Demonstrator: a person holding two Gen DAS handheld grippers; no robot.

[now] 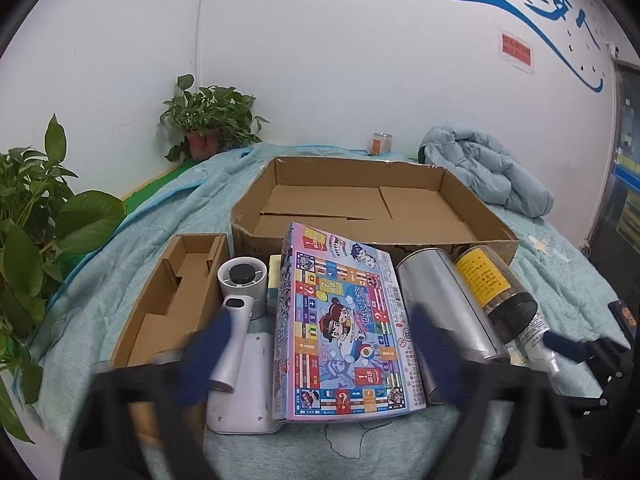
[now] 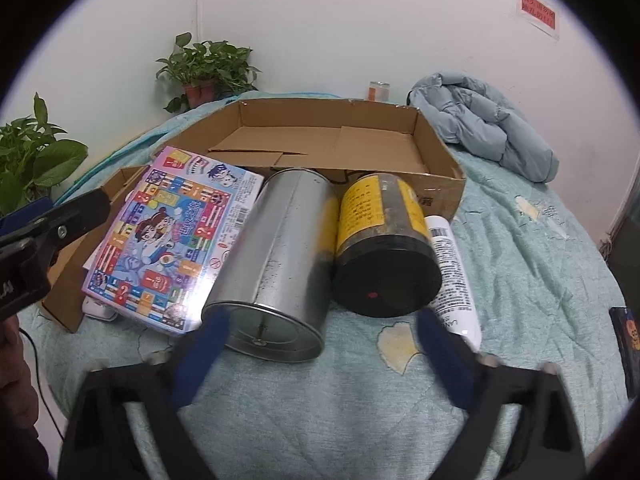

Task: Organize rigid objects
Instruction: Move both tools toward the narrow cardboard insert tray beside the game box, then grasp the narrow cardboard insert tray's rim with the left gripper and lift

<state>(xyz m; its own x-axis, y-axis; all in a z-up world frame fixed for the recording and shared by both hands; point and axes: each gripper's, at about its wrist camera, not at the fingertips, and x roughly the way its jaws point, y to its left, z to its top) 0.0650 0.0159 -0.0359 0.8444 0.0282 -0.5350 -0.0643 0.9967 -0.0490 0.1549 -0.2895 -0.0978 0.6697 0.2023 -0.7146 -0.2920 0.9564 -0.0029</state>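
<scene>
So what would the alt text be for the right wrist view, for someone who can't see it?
A gripper with blue fingers hangs open in front of a silver tin lying on a light blue quilt, beside a yellow-labelled jar and a colourful game box. An open cardboard box sits behind.

The left gripper (image 1: 320, 356) points forward and downward, its jaws standing apart. Its blue pads (image 1: 202, 360) are blurred, one at 8 o'clock and one at 4 o'clock in the left wrist view, and press on nothing. The right gripper (image 2: 324, 356) tilts down more steeply, jaws likewise apart, blue fingers (image 2: 204, 354) rising from 7 and 5 o'clock, nothing gripped. Each gripper shows in the other's view: the right at 4 o'clock of the left view, the left at 9 o'clock of the right view. A hand (image 2: 16, 364) shows at 8 o'clock there.
</scene>
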